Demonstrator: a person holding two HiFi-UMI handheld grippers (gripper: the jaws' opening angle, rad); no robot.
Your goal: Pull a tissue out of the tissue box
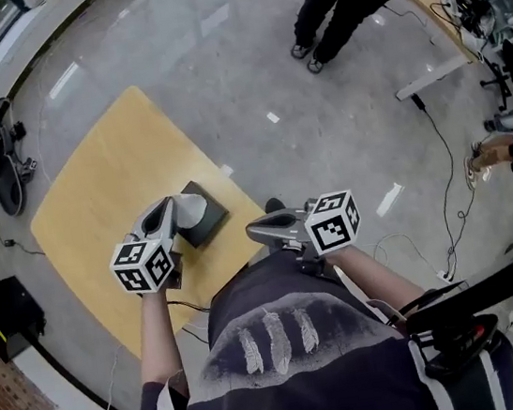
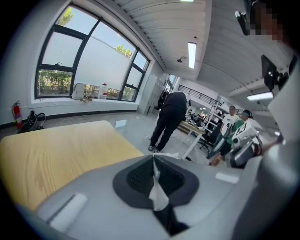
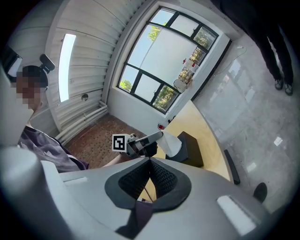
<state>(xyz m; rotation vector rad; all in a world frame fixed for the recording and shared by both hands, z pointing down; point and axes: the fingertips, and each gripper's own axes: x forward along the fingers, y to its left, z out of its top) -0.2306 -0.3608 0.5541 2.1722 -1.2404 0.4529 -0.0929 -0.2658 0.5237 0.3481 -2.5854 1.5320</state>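
Grey floor [image 1: 322, 133] all round, wood table [image 1: 93, 189] on it. Black box [image 1: 212, 226] sits nr the table's near edge, just in front of the person. L gripper [image 1: 171, 213] is over the box, angled down, clenched on the tissue [image 1: 190, 206]. R gripper [image 1: 254, 231] hangs off to the side, apart from the box, jaws together w/ nothing in them. Tissue is a white cone standing up from the box top, tip in the L jaws. Base looks to be at the slot, so partly drawn, not free yet.

Step in hand, my read: the pull-out. To do it well:
- Grip firm, draw straight up & a bit away from the slot.
- Go steady, not jerky, so the sheet slides rather than tears.
- Box looks light & nothing holds it down, so it may lift w/ the sheet. R gripper is free & near, and could press on the lid if it rides up.
- Stop once the bottom edge clears the slot.

Views:
- L gripper view shows the pinch itself: a thin white fold caught betw the ribbed pads [image 2: 138, 178], tail hanging below. No box in it.
- R gripper view gives the side-on look: L gripper, cone & box in one line, sheet stretched up off the box. It also shows its own jaws meeting, empty.
- Only the head view shows how far apart the two grippers are & where the box sits on the table.
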